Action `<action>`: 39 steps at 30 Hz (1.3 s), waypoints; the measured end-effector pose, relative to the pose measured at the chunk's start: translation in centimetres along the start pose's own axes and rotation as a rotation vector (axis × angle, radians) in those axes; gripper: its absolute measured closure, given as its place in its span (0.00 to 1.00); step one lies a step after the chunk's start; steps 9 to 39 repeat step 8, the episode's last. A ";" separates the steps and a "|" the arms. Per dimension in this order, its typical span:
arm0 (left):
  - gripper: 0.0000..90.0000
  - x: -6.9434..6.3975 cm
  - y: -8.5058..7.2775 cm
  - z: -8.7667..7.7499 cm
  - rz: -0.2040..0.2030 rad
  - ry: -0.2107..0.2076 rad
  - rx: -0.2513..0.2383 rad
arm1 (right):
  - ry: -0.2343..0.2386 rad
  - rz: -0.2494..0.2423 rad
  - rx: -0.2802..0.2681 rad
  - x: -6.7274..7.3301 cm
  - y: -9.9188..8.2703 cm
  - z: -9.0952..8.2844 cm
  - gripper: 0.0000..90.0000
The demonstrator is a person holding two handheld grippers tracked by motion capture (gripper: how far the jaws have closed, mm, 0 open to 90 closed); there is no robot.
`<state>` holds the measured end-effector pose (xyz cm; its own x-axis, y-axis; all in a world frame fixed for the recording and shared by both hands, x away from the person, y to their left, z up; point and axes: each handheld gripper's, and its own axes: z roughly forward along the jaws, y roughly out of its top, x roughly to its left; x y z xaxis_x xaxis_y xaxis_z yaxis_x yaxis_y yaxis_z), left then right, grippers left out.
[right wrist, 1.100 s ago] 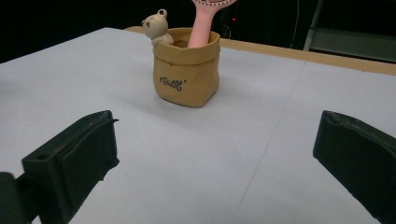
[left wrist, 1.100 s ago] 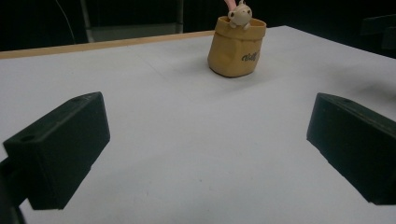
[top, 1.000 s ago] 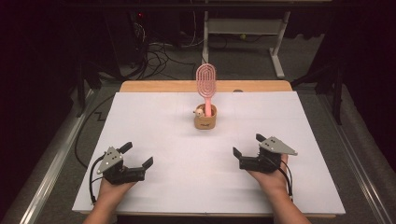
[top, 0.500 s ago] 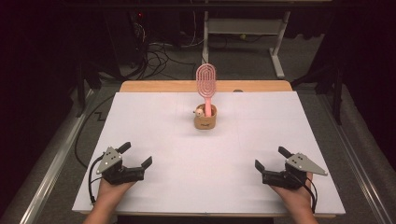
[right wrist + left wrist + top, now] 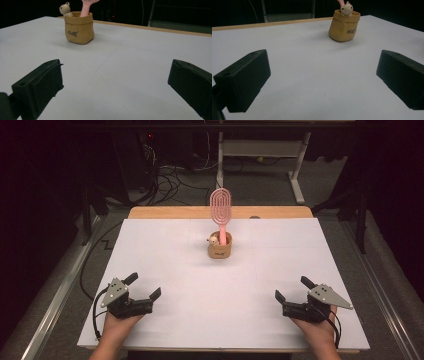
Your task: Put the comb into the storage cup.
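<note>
A tan sack-shaped holder (image 5: 220, 247) stands at the middle back of the white table (image 5: 165, 250). A pink hairbrush (image 5: 220, 210) stands upright in it, head up, and a small bear figure (image 5: 213, 240) peeks over its rim. The holder (image 5: 343, 25) is far ahead in the left gripper view, and the holder (image 5: 79, 27) is also far ahead in the right gripper view. My left gripper (image 5: 143, 286) rests open near the front left. Near the front right, my right gripper (image 5: 293, 289) is open too. Both hold nothing.
A wooden strip (image 5: 175, 212) runs along the table's far edge. Beyond it lie cables (image 5: 165, 177) on the floor and a metal stand (image 5: 295, 165). Rails (image 5: 55, 300) flank the table on both sides.
My right gripper has drawn back toward the front edge and slightly right over the last second. The left gripper has stayed where it was.
</note>
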<state>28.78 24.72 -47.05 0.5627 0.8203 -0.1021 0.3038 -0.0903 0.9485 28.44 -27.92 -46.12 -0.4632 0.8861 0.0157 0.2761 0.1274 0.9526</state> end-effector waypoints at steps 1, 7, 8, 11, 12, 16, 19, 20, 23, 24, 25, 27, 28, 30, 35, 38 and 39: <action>0.00 0.0 0.0 0.0 -0.001 0.000 0.001 | -0.002 -0.001 0.002 0.0 0.0 0.0 0.00; 0.00 0.1 0.2 -0.2 -0.001 0.006 -0.005 | -0.002 -0.004 0.003 0.1 0.0 0.0 0.00; 0.00 0.1 0.2 -0.2 0.001 0.008 -0.006 | -0.003 -0.002 0.003 0.1 0.0 0.0 0.00; 0.00 0.1 0.2 -0.2 0.001 0.008 -0.006 | -0.003 -0.002 0.003 0.1 0.0 0.0 0.00; 0.00 0.1 0.2 -0.2 0.001 0.008 -0.006 | -0.003 -0.002 0.003 0.1 0.0 0.0 0.00; 0.00 0.1 0.2 -0.2 0.001 0.008 -0.006 | -0.003 -0.002 0.003 0.1 0.0 0.0 0.00; 0.00 0.1 0.2 -0.2 0.001 0.008 -0.006 | -0.003 -0.002 0.003 0.1 0.0 0.0 0.00; 0.00 0.1 0.2 -0.2 0.001 0.008 -0.006 | -0.003 -0.002 0.003 0.1 0.0 0.0 0.00; 0.00 0.1 0.2 -0.2 0.001 0.008 -0.006 | -0.003 -0.002 0.003 0.1 0.0 0.0 0.00; 0.00 0.1 0.2 -0.2 0.001 0.008 -0.006 | -0.003 -0.002 0.003 0.1 0.0 0.0 0.00; 0.00 0.1 0.2 -0.2 0.001 0.008 -0.006 | -0.003 -0.002 0.003 0.1 0.0 0.0 0.00; 0.00 0.1 0.2 -0.2 0.001 0.008 -0.006 | -0.003 -0.002 0.003 0.1 0.0 0.0 0.00; 0.00 0.1 0.2 -0.2 0.001 0.008 -0.006 | -0.003 -0.002 0.003 0.1 0.0 0.0 0.00; 0.00 0.1 0.2 -0.2 0.001 0.008 -0.006 | -0.003 -0.002 0.003 0.1 0.0 0.0 0.00; 0.00 0.1 0.2 -0.2 0.001 0.008 -0.006 | -0.003 -0.002 0.003 0.1 0.0 0.0 0.00; 0.00 0.1 0.2 -0.2 0.001 0.008 -0.006 | -0.003 -0.002 0.003 0.1 0.0 0.0 0.00; 0.00 0.1 0.2 -0.2 0.001 0.008 -0.006 | -0.003 -0.002 0.003 0.1 0.0 0.0 0.00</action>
